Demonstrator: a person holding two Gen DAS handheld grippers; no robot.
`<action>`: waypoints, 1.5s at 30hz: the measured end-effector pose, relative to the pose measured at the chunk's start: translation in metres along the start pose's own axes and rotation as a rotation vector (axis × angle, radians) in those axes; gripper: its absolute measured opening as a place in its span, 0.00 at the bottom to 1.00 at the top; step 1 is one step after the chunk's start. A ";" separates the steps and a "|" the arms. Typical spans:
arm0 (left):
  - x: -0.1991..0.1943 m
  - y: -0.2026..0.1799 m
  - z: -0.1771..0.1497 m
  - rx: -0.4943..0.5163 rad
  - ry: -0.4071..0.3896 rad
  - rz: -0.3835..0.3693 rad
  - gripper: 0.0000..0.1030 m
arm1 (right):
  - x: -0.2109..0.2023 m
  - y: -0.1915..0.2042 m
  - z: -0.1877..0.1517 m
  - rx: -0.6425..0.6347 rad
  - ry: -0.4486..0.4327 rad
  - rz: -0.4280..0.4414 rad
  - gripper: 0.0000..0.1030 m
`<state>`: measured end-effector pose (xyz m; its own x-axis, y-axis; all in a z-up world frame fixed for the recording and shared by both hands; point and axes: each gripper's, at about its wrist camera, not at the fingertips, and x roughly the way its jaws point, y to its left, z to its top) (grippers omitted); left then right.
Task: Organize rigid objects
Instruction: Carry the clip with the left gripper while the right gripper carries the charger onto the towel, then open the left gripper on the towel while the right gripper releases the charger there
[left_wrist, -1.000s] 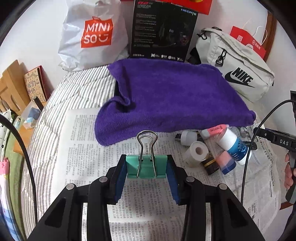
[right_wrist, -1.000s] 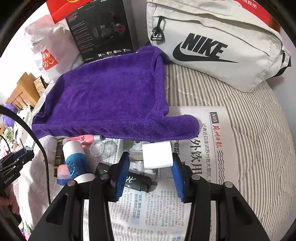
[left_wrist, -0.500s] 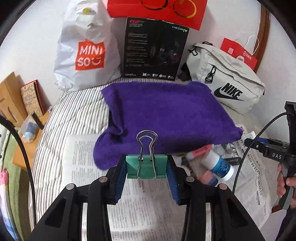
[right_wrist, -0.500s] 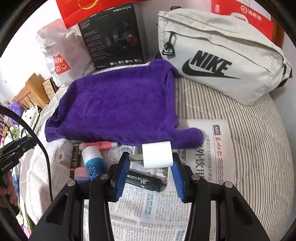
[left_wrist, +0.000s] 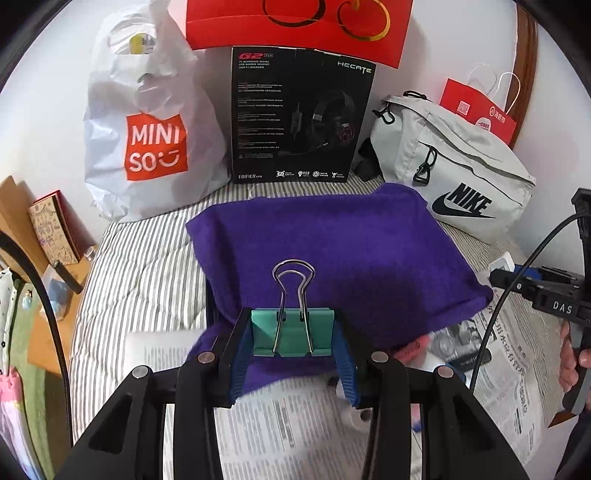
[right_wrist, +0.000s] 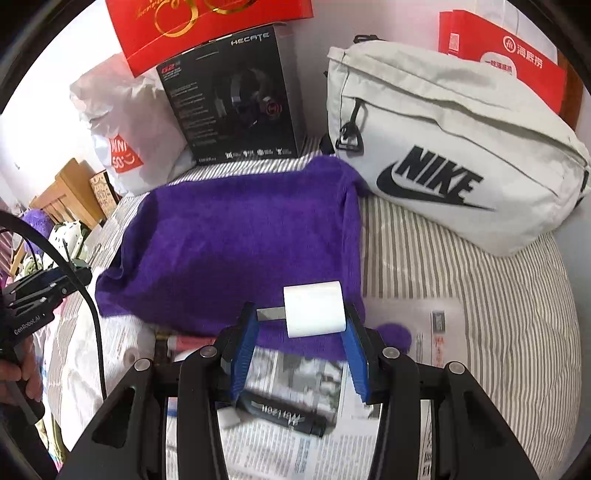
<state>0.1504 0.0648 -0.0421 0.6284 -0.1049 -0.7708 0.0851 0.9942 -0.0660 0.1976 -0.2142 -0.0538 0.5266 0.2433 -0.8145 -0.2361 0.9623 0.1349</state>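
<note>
My left gripper (left_wrist: 291, 338) is shut on a green binder clip (left_wrist: 291, 332) with silver wire handles, held above the newspaper in front of a purple towel (left_wrist: 332, 251). My right gripper (right_wrist: 299, 321) is shut on a white plug adapter (right_wrist: 314, 314) with a metal connector, held above the near edge of the purple towel (right_wrist: 240, 243). The right gripper also shows at the right of the left wrist view (left_wrist: 506, 271). Small items lie on the newspaper: a black tube (right_wrist: 284, 413), a pink tube (right_wrist: 188, 341), a white roll (right_wrist: 131, 356).
A striped bed (right_wrist: 461, 295) carries newspaper (left_wrist: 277, 424). Along the back wall stand a white Miniso bag (left_wrist: 147, 140), a black headset box (left_wrist: 299, 114), a grey Nike bag (right_wrist: 450, 162) and red paper bags (left_wrist: 295, 26). Wooden furniture (left_wrist: 22, 229) is at the left.
Both grippers have lifted and pulled back from the pile of small items, each keeping its object. The towel and back wall now show lower and farther in both views.
</note>
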 end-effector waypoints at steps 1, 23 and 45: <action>0.003 0.001 0.003 -0.001 0.001 0.001 0.38 | 0.002 0.000 0.005 -0.002 -0.005 0.001 0.43; 0.100 0.016 0.040 -0.006 0.091 0.016 0.38 | 0.104 0.002 0.055 -0.051 0.095 0.004 0.43; 0.133 0.013 0.030 0.034 0.151 0.057 0.38 | 0.128 0.009 0.048 -0.089 0.132 -0.007 0.45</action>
<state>0.2583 0.0633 -0.1266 0.5095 -0.0409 -0.8595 0.0802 0.9968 0.0001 0.3019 -0.1689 -0.1294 0.4181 0.2134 -0.8830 -0.3074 0.9479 0.0835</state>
